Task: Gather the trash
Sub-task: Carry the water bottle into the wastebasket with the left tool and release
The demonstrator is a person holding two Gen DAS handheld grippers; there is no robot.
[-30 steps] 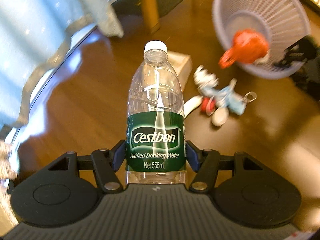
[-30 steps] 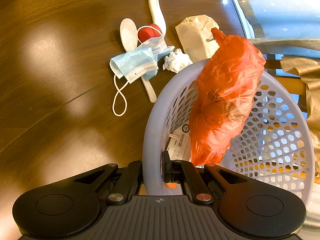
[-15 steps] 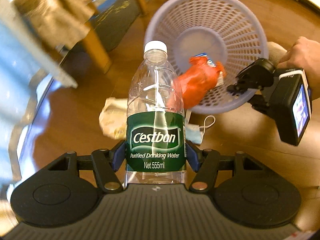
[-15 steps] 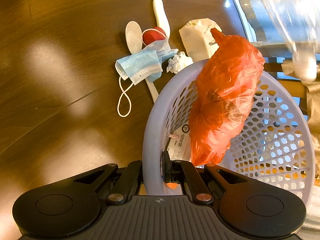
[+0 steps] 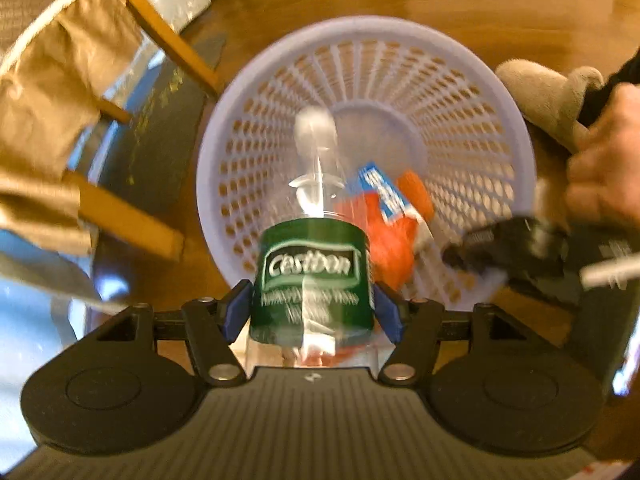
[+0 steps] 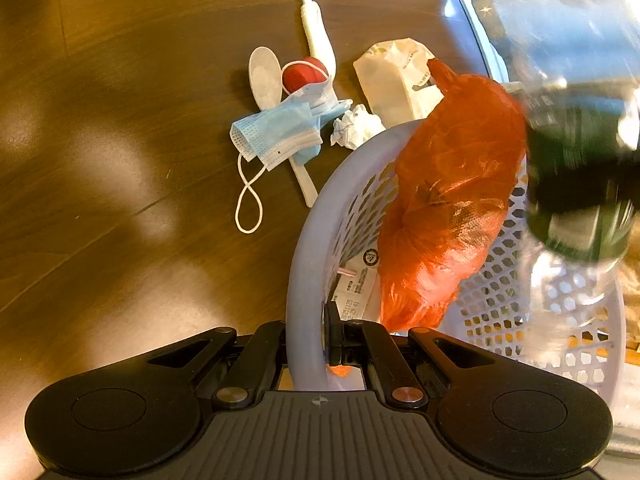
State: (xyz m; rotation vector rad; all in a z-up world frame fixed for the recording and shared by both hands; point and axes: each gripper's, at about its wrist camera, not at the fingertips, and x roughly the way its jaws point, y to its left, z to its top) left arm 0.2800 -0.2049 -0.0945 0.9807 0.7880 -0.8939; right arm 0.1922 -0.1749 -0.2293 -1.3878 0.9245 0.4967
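My left gripper (image 5: 312, 312) is shut on a clear water bottle (image 5: 312, 272) with a green label, blue pads against its sides. The bottle is blurred and points cap-first into the lavender basket (image 5: 360, 26) below. An orange plastic bag (image 5: 388, 236) and a blue-and-white wrapper (image 5: 380, 188) lie inside. My right gripper (image 6: 316, 320) is shut on the basket rim (image 6: 312, 216) and holds it tilted. In the right wrist view the orange bag (image 6: 448, 200) leans on the wall, and the bottle (image 6: 576, 184) hangs neck-down over the opening.
On the dark wood floor beyond the basket lie a blue face mask (image 6: 280, 132), crumpled tissue (image 6: 354, 124), a paper bag (image 6: 396, 76), a white spoon (image 6: 264, 76), a red round thing (image 6: 302, 76) and a toothbrush (image 6: 316, 28). Wooden chair legs (image 5: 160, 28), a hand (image 5: 604, 168), a grey slipper (image 5: 544, 96).
My left gripper swung over the basket mouth with the bottle, which now looks blurred and tipped down into it. The right gripper kept its hold on the rim.
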